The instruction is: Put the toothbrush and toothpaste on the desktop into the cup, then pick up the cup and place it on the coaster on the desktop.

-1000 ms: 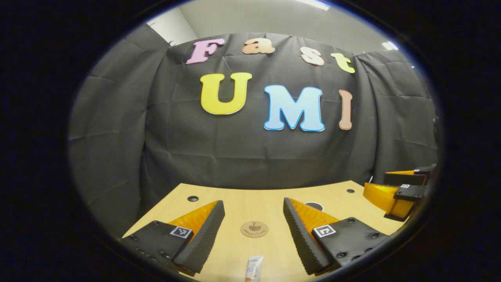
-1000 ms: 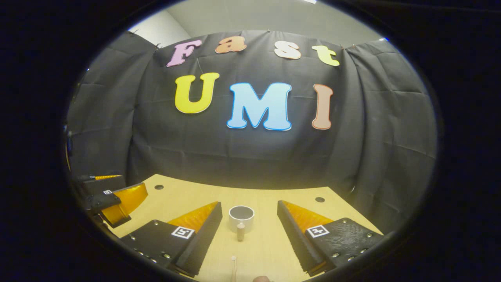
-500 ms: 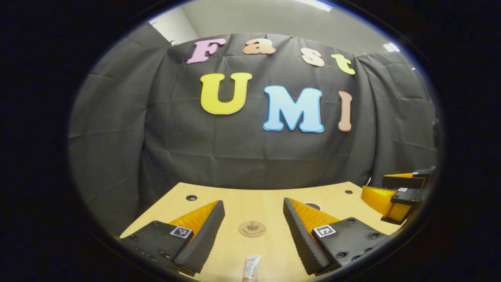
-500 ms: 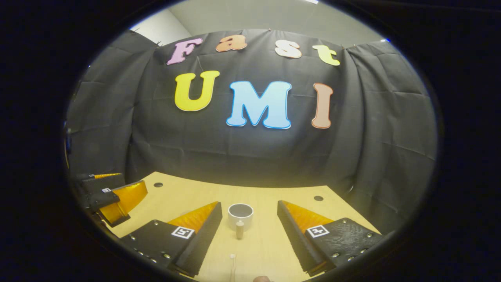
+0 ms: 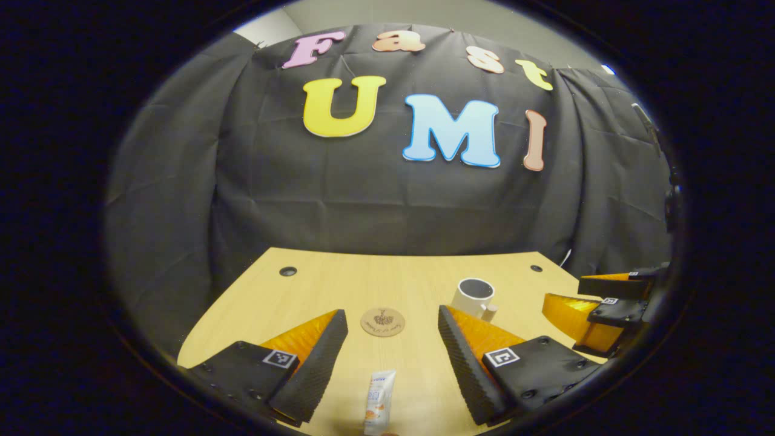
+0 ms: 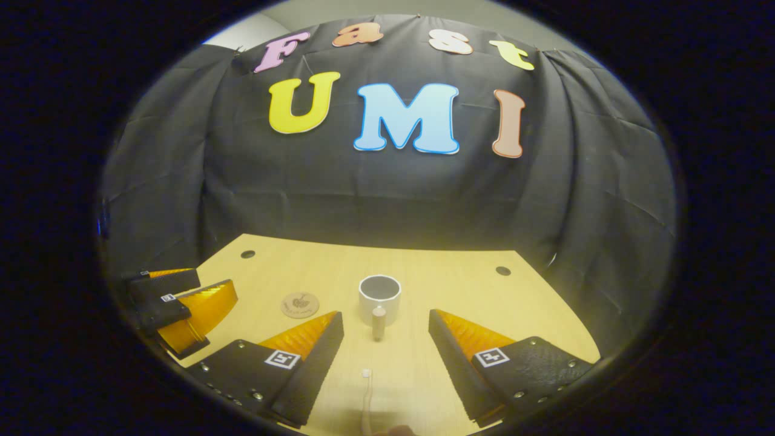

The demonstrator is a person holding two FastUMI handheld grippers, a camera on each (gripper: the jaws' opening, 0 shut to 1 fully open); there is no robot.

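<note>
the desktop [image 5: 339,284] now takes up more of both views than it did a second ago, and the far wall has slid upward. both grippers have tipped forward and down toward the wood, which i read as the start of the reach. nothing has been lifted yet.

in the left gripper view, the left gripper [image 5: 392,324] has its fingers wide apart and grips nothing. the right gripper [image 5: 599,303] shows at 3 o'clock. in the right gripper view, the right gripper [image 6: 385,324] is likewise spread wide and empty. the left gripper [image 6: 181,300] sits at 9 o'clock there.

the cup [image 6: 379,295] stands upright on the desktop just ahead of the right gripper's open fingers, its handle turned toward the camera. its dark mouth looks empty, though i cannot see to the bottom. in the left gripper view the cup [image 5: 474,297] was mostly hidden behind a finger before and now stands clear at about 2 o'clock.

the coaster [image 5: 382,321] lies flat and bare straight ahead of the left gripper, apart from the cup.

the toothpaste [image 5: 379,402] lies on the desktop between the left fingers at 6 o'clock, more of the tube in sight than before.

the toothbrush [image 6: 366,396] lies between the right fingers at 6 o'clock, head pointing toward the cup.
</note>
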